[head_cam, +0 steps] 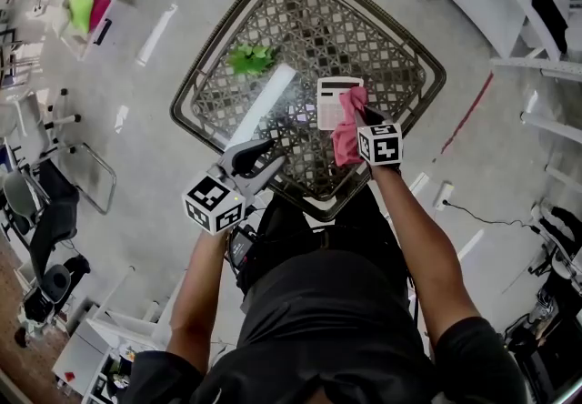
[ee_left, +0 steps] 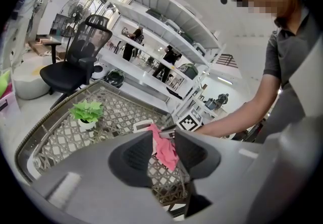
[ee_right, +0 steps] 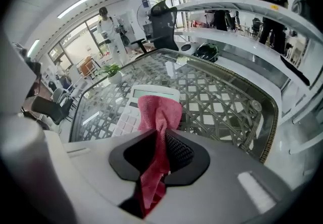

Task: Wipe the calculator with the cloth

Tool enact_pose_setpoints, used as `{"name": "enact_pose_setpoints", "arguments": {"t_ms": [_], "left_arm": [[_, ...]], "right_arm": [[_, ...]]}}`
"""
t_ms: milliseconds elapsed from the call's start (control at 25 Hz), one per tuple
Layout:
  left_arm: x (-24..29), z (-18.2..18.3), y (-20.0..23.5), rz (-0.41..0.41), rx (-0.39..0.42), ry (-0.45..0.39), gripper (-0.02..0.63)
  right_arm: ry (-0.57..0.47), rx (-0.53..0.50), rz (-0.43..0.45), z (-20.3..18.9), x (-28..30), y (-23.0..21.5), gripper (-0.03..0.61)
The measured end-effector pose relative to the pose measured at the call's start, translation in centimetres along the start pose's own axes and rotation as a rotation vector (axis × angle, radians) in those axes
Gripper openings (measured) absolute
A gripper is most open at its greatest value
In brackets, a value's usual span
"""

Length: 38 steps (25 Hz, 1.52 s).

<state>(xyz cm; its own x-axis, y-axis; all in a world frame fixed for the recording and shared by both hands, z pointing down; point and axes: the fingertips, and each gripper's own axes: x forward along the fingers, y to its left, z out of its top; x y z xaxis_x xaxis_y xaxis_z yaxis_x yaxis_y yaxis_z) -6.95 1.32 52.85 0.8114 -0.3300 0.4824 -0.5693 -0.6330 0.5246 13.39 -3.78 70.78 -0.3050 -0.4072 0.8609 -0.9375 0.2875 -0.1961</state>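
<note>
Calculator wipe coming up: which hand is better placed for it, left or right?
Right. The right tool is shut on the pink cloth, which hangs over the calculator. The left tool is open, empty, and back near the edge of the table.

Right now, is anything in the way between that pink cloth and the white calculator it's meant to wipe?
Nothing visible. The pink cloth, pinched in the right gripper, hangs right over the white calculator on the glass-topped lattice table. The small green potted plant stands well off to one side.
</note>
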Motion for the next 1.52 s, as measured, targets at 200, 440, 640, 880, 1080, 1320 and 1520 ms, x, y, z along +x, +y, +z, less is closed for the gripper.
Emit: {"name": "enact_pose_setpoints", "arguments": {"t_ms": [200, 440, 640, 880, 1080, 1320, 1520], "left_arm": [[-0.3, -0.1, 0.1, 0.006, -0.005, -0.007, 0.169], [-0.7, -0.8, 0.4, 0.016, -0.015, -0.016, 0.169], [-1.2, -1.3, 0.3, 0.022, -0.021, -0.023, 0.169], [-1.6, -1.7, 0.2, 0.028, -0.025, -0.027, 0.169], [-1.6, -2.1, 0.0, 0.026, -0.025, -0.021, 0.169], [-1.0, -1.9, -0.3, 0.017, -0.020, -0.016, 0.169], [-0.1, -2.1, -0.5, 0.002, -0.024, -0.001, 0.169]], "right_arm": [[0.007, -0.050, 0.034, 0.2, 1.1, 3.1, 0.051], [0.014, -0.122, 0.097, 0.0, 2.2, 6.6, 0.051], [0.027, -0.156, 0.146, -0.6, 2.6, 8.9, 0.051], [0.040, -0.150, 0.153, -1.8, 2.4, 9.1, 0.051], [0.044, -0.106, 0.121, -2.6, 1.7, 7.3, 0.051], [0.037, -0.015, 0.082, -3.1, 0.8, 4.6, 0.051], [0.034, 0.087, 0.063, -3.3, 0.4, 2.3, 0.051]]}}
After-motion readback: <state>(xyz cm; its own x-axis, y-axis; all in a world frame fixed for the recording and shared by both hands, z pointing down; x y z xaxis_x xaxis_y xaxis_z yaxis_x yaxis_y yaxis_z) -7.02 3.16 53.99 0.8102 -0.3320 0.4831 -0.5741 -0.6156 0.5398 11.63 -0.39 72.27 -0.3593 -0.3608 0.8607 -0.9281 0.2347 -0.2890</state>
